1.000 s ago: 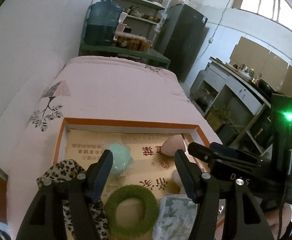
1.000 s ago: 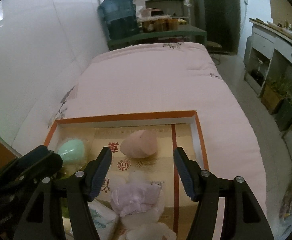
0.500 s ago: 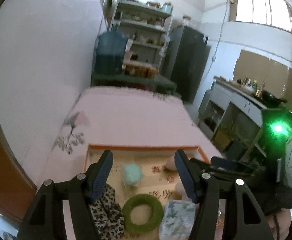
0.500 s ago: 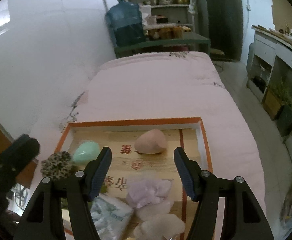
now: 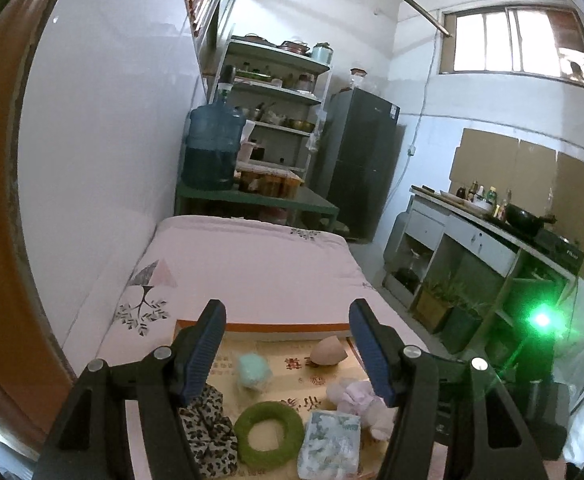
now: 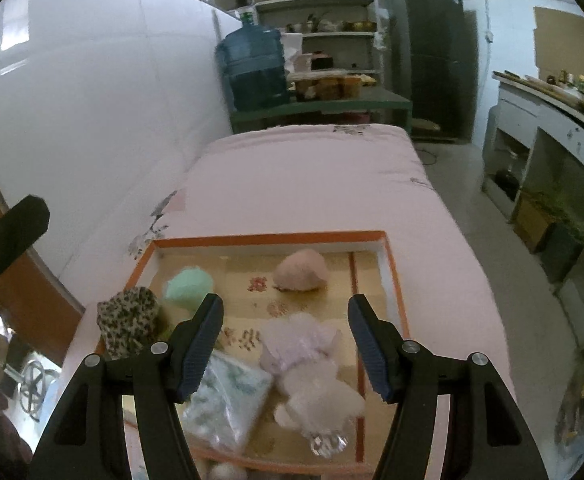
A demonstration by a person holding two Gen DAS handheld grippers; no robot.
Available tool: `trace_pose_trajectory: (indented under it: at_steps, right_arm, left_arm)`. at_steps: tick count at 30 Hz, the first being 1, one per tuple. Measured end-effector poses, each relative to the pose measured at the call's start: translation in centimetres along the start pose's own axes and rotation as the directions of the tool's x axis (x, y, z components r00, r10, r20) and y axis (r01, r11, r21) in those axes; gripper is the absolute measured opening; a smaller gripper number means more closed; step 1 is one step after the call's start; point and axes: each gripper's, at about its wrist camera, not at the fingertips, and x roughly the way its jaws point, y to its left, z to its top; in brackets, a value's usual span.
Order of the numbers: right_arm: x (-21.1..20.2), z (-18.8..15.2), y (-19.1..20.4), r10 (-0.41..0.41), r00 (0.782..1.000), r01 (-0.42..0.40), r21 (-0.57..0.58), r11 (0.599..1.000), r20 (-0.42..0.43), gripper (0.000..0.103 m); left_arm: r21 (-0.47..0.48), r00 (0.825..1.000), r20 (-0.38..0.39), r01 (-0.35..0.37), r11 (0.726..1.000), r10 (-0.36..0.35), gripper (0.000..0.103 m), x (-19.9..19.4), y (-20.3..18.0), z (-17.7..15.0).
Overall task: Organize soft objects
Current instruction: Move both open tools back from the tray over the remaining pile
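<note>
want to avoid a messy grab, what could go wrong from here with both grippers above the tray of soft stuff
The lilac fluffy piece lies against the white fluffy one, so a grab there could lift both. The leopard-print cloth sits at the tray's orange rim and could get nudged over it. The left gripper and right gripper hang open close together and could bump.

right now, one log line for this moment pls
left gripper: open, empty | right gripper: open, empty | both above tray | green ring, pink pouf inside
</note>
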Motion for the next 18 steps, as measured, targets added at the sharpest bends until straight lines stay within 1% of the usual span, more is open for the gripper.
trace_pose_trajectory:
  at_steps: [5, 11, 15, 18]
  right_arm:
    - [-1.6, -1.7, -1.2, -0.016, 1.0, 0.016, 0.011, 1.0, -0.007, 0.066]
    - [-3.5, -3.5, -2.8, -0.029, 0.999, 0.03, 0.05, 0.998, -0.02, 0.067]
    - [-5.3, -4.4, -3.1, -0.052, 0.999, 0.052, 0.043, 0.998, -0.006, 0.067]
    - [-6.5, -5.0, -3.0, -0.062, 0.998, 0.062, 0.034, 0.997, 0.004, 0.066]
  left_arm:
    - [0.038, 1.0, 0.009, -0.02, 0.999, 0.02, 0.064, -0.8, -0.8, -0.8]
    - [0.05, 0.999, 0.003, -0.036, 0.998, 0.036, 0.064, -2.1, -1.6, -2.2]
    - [0.042, 0.999, -0.032, -0.02, 0.999, 0.022, 0.064, -3.0, -2.2, -3.5]
    - [0.033, 0.999, -0.046, -0.025, 0.999, 0.026, 0.064, -4.0, -2.2, -4.5]
